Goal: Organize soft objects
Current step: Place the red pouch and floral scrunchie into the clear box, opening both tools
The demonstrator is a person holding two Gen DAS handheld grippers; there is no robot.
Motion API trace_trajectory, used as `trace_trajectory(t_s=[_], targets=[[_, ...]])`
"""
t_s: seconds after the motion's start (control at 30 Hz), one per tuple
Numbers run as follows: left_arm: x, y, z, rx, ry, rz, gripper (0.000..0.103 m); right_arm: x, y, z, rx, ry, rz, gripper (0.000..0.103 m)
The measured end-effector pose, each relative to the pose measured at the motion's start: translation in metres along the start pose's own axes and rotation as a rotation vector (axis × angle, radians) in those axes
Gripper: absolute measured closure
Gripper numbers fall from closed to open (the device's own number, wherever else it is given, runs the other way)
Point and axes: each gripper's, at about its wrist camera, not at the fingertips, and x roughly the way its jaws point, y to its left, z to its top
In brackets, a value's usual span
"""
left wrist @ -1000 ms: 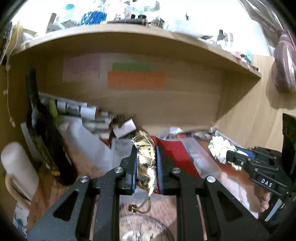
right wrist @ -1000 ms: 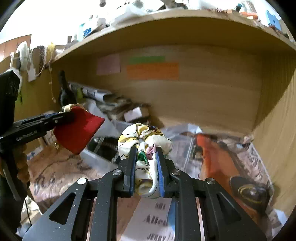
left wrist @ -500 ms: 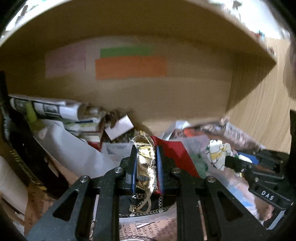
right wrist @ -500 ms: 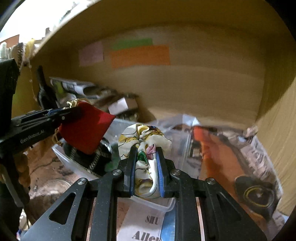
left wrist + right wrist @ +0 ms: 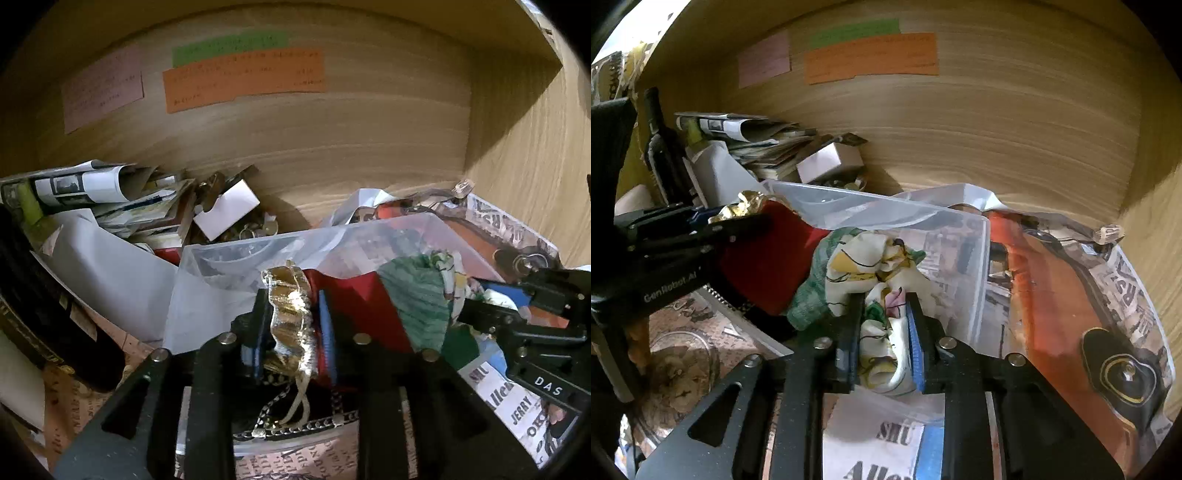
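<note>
I have two soft things in hand, both over the clear bin (image 5: 975,251); the left claw (image 5: 291,328) is closed on the gold trim of a red pouch (image 5: 354,306), and the right claw (image 5: 884,332) is closed on a floral cloth (image 5: 879,258) bunched with something green (image 5: 809,295). The pouch hangs at the bin's left part, the cloth just right of it, the two touching or nearly so; I cannot tell whether either rests on the bin floor yet.

Risks, as I judge them: the claws are close together, so opening one could knock the other; the cloth is draped over my right claw's fingers (image 5: 855,314) and may cling and lift back out; the pouch's cord (image 5: 299,398) dangles near a chain (image 5: 314,422) in the bin and could snag it; the bin looks light, and a push on its wall could slide it across the loose paper.

The bin sits on newspaper (image 5: 1126,295) spread over the counter; a loose plastic sheet (image 5: 110,273) drapes at its far left rim. Farther left lie rolled papers (image 5: 92,184), a small white box (image 5: 225,208) and a dark bottle (image 5: 661,147). It is a wooden alcove under a shelf; pink, green and orange notes (image 5: 243,79) are stuck on the back wall.
</note>
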Motion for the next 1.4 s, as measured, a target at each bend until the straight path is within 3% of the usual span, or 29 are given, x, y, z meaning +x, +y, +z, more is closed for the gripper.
trace_trajectory(t_s=[0.1, 0.27, 0.5, 0.73, 0.87, 1.2, 1.3, 1.4], targets=[[-0.001, 0.001, -0.002, -0.003, 0.004, 0.005, 0.054, -0.002, -0.001, 0.001, 0.008, -0.009, -0.008, 0.066], [-0.013, 0.006, -0.001, -0.025, -0.014, 0.001, 0.045, -0.010, -0.002, 0.003, 0.013, -0.044, -0.002, 0.048], [-0.047, 0.018, 0.000, -0.081, -0.079, -0.023, 0.042, -0.035, -0.004, 0.008, 0.028, -0.106, 0.014, 0.045], [-0.096, 0.027, 0.006, -0.124, -0.193, -0.049, 0.042, -0.080, 0.004, 0.018, 0.018, -0.230, 0.021, 0.044], [-0.126, 0.028, 0.006, -0.132, -0.259, -0.058, 0.041, -0.106, 0.011, 0.023, 0.013, -0.304, 0.025, 0.038], [-0.179, 0.024, -0.002, -0.127, -0.379, -0.060, 0.017, -0.147, 0.024, 0.023, 0.003, -0.415, 0.037, 0.031], [-0.188, 0.020, -0.005, -0.123, -0.402, -0.054, 0.013, -0.152, 0.027, 0.021, 0.001, -0.433, 0.036, 0.021], [-0.194, 0.020, -0.007, -0.126, -0.411, -0.054, 0.009, -0.159, 0.029, 0.019, -0.002, -0.449, 0.038, 0.019]])
